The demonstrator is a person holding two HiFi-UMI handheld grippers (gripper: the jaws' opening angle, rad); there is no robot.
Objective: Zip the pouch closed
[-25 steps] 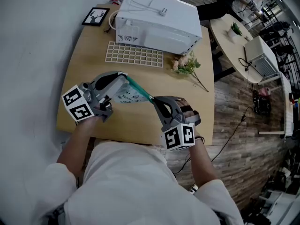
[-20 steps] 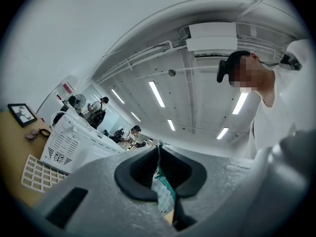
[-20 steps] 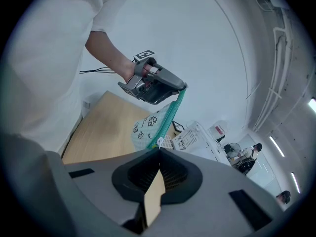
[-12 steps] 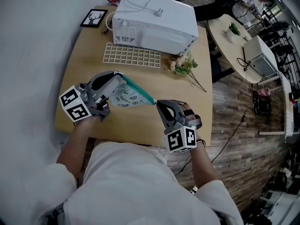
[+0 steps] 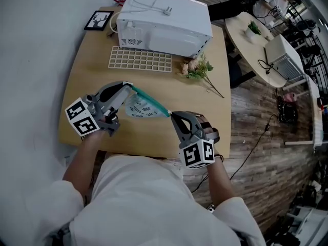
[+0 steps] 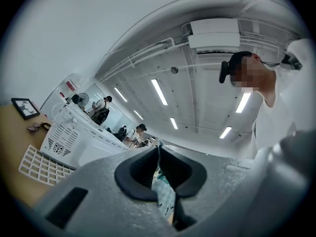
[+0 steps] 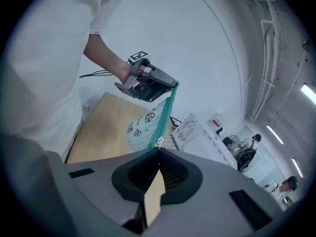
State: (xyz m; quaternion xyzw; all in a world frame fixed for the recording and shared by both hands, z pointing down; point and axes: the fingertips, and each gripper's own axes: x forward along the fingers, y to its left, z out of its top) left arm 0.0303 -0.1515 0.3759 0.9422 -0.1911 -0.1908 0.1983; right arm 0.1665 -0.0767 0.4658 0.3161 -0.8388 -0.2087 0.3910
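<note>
The pale wood worktop [image 5: 148, 137] carries a white microwave [image 5: 164, 22] at its far end, with a coiled cable [image 5: 154, 1] lying on its top. Just in front of the microwave lies a flat white grid tray [image 5: 139, 59]. To the right of the tray rests a sprig of flowers [image 5: 197, 68]. A small framed picture [image 5: 98, 20] sits at the far left corner, beside the microwave.

Nearer the person, the pouch [image 5: 142, 108] hangs above the worktop, stretched between the two grippers. It is light fabric with small dark prints. What is inside it cannot be told.

The left hand-held gripper [image 5: 129, 85] has its jaws together, clamped on the pouch's left end. In its own view the printed fabric runs down between the pads.

The right hand-held gripper [image 5: 171, 115] also has its jaws together, clamped on the near end of the teal zip [image 5: 151, 100]. A small white tab shows at its jaw tips in the right gripper view.

The zip runs taut in a straight line from one gripper's tips to the other's. The pouch body sags below that line, on the person's side.
</note>
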